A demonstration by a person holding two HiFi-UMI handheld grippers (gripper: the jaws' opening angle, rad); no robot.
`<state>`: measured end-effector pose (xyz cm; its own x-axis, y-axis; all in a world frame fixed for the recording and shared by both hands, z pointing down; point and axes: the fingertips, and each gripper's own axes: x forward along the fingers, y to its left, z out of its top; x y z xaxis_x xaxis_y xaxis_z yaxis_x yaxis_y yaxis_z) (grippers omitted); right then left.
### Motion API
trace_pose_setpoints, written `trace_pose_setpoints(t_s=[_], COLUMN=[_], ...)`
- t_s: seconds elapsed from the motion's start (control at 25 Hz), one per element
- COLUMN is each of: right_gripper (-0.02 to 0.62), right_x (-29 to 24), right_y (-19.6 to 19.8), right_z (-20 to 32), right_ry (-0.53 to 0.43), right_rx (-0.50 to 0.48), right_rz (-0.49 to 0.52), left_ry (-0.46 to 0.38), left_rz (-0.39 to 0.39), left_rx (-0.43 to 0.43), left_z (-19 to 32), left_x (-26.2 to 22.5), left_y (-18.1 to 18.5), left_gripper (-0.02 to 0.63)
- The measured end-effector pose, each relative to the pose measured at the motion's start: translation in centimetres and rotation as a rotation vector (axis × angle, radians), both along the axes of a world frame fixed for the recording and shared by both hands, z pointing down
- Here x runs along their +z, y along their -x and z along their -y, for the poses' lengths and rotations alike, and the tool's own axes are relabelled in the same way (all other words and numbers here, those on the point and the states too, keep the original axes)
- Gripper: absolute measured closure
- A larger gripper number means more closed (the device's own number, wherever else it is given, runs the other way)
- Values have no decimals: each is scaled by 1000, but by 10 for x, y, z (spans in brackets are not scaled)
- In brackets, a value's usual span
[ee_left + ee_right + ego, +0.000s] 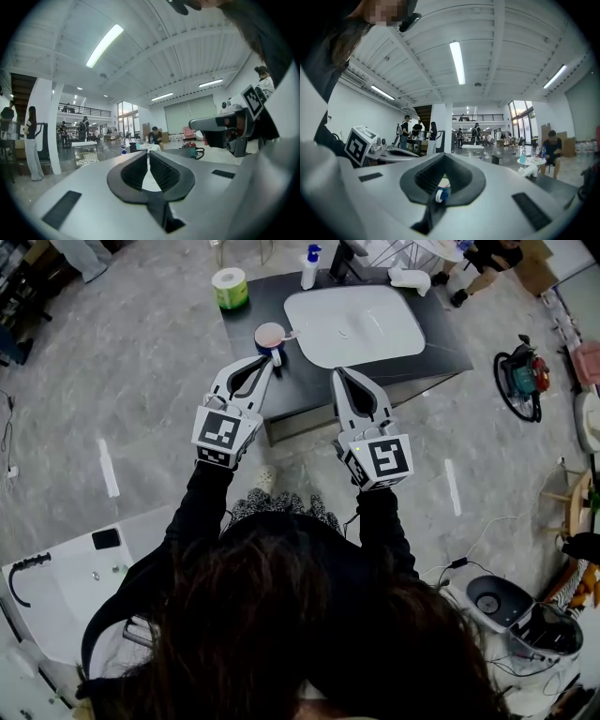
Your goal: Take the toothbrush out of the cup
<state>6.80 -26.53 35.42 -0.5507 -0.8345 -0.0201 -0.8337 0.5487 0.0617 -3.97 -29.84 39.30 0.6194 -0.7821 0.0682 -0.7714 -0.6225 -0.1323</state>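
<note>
Here, left gripper (270, 359), right gripper (337, 372), jaws closed, empty, cup (270, 337) (framed through right's loop only)

Dark grey surface (441, 352), set on pale marbled floor (141, 381). Bears a wide white basin (352, 324) across the middle. Just left of that, near the front edge, a cup (270, 337) (pink inside, blue at the side). At the far left corner, a green-and-white roll (230, 287). Along the far edge, a white bottle (309, 268) with blue cap and a crumpled white cloth (410, 279), well apart.
</note>
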Motion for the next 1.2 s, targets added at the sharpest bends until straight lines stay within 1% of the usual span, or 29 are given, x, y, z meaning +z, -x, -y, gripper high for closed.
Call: trace_pose_setpoints(t_s=[0.12,0.28,0.36,0.56,0.64,0.76,0.84,1.12,1.2], right_gripper=[592,592,592,592,592,592,592,592,592], right_x=[2,6,8,16,18,22,25,27,30], right_y=[5,6,7,1,-2,-5,-7,-15,-16], right_z=[12,26,31,40,44,48,50,52,53], right_ry=[6,24,34,57,62,69,75,82,86], right_rx=[8,28,34,57,67,83,95,131,138], right_rz=[-2,14,17,25,29,22,20,31,30], left_ry=[-1,-10,-3,28,26,9,1,-12,-27], left_rz=[32,28,56,137,204,353,434,599,616], left_rx=[13,49,45,79,96,128,150,175,185], left_z=[14,30,39,58,66,75,79,95,100], left_x=[7,13,20,41,52,71,83,107,109], left_y=[3,2,2,-6,-11,-20,-24,-32,-35], left_gripper=[597,595,589,483,468,453,453,453,453])
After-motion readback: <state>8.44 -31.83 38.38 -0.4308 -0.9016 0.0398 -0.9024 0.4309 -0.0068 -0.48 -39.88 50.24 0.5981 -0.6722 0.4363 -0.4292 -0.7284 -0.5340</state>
